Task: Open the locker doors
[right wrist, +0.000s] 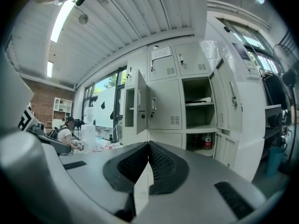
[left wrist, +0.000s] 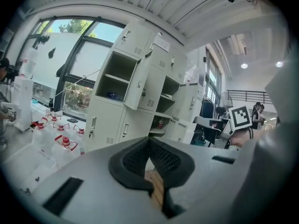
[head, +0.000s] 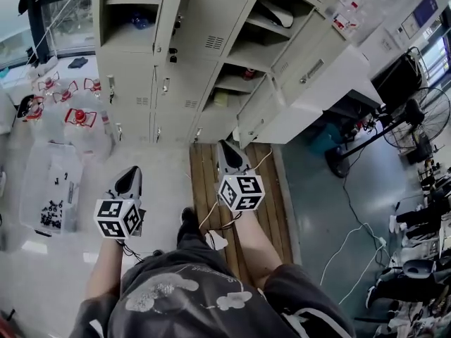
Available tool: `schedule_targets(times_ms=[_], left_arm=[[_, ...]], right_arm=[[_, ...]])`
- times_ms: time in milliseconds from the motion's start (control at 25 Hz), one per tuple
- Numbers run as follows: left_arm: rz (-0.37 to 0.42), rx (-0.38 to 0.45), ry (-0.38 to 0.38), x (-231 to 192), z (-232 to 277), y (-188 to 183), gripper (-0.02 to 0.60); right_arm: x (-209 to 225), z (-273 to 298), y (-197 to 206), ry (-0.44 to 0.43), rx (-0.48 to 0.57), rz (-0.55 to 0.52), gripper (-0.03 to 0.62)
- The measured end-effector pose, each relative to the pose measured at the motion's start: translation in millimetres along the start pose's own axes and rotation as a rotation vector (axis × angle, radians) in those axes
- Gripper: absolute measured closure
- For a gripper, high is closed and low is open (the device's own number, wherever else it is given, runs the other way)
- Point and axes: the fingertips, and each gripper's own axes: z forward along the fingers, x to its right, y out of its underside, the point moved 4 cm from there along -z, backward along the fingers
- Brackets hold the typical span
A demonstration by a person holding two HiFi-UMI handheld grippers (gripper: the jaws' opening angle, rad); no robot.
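The person stands by a wooden board (head: 204, 178) on the floor and faces the lockers (head: 134, 83). In the head view the lockers are at 12 o'clock. Some locker doors hang wide open. One open door (head: 171, 16) sticks out near the top. More open doors (head: 310, 65) swing out toward 1 o'clock. Shelves show inside the open lockers, and a small red can (head: 249, 73) sits on one shelf. The low doors on the left side of the lockers are shut.

The left claw (head: 132, 174) is held out at 7 o'clock in the head view, well apart from the lockers. The left gripper view shows its two black jaws pressed together at the tip, with nothing between them. The right claw (head: 227, 150) is at 6 o'clock, near the left one and a bit closer to the lockers. The right gripper view shows its jaws pressed together too, and they pinch nothing.

Water jugs (head: 79, 117) with red caps stand on the floor at 10 o'clock. A fan (head: 426, 111) stands at 3 o'clock.
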Motion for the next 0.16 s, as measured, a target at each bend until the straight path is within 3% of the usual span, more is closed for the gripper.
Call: schedule_targets(times_ms=[160], left_arm=[[0.004, 0.012, -0.008, -10.4, -17.8, -0.4, 0.573]], right_arm=[[-16.4, -2.9, -1.5, -0.004, 0.005, -0.004, 0.565]])
